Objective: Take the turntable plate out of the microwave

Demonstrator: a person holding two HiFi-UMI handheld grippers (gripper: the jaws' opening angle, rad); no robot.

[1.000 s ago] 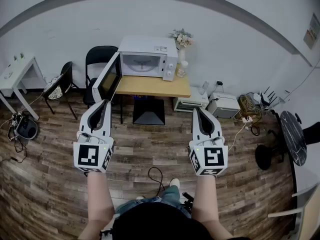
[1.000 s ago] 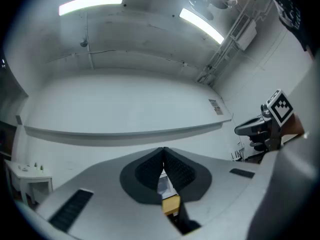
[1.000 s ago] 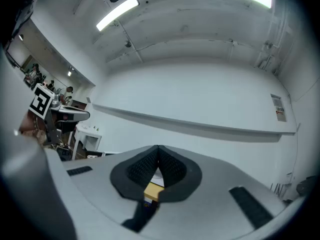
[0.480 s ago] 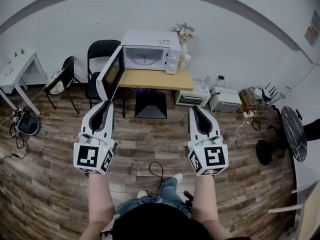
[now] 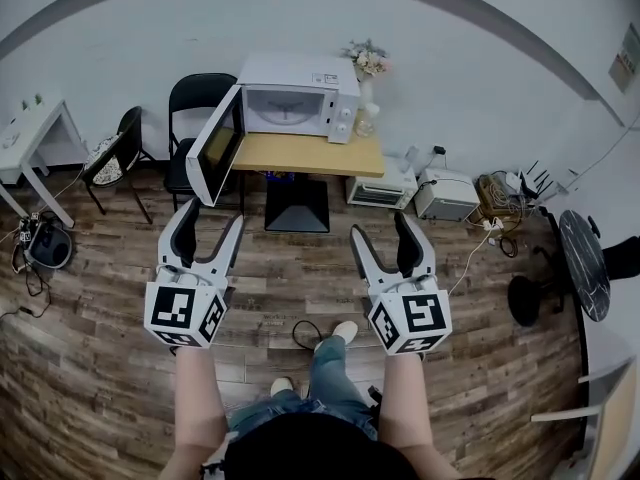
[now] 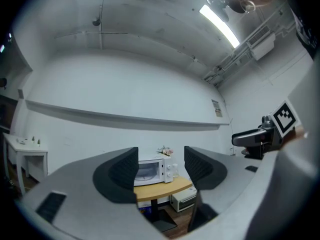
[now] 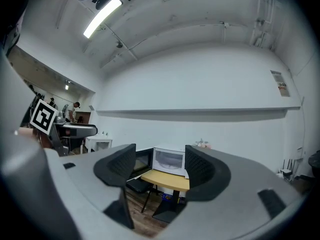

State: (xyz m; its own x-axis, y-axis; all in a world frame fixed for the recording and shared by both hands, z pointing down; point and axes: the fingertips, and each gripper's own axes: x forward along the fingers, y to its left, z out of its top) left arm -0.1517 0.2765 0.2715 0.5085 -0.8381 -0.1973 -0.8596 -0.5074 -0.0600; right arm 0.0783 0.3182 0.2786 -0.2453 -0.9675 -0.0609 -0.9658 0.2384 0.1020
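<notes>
Both tools released: left tool (image 5: 210,218) and right tool (image 5: 380,226) jaws just opened, nothing between, likely readied for gripping. Microwave (image 5: 298,108) on tabletop (image 5: 310,158) well ahead, door (image 5: 215,158) open; turntable plate presumably inside, too small to confirm.

There is one microwave (image 5: 300,98), one wooden surface (image 5: 305,158) and one vase of flowers (image 5: 366,68). Black chairs number two: the right chair (image 5: 198,108) and the left chair (image 5: 115,163). One white table (image 5: 35,128) stands at the far left. Two white boxes sit on the floor (image 5: 300,278), a wider box (image 5: 377,190) and a squarer box (image 5: 445,196). Grippers number two: the left gripper (image 5: 212,214) and the right gripper (image 5: 379,224).
</notes>
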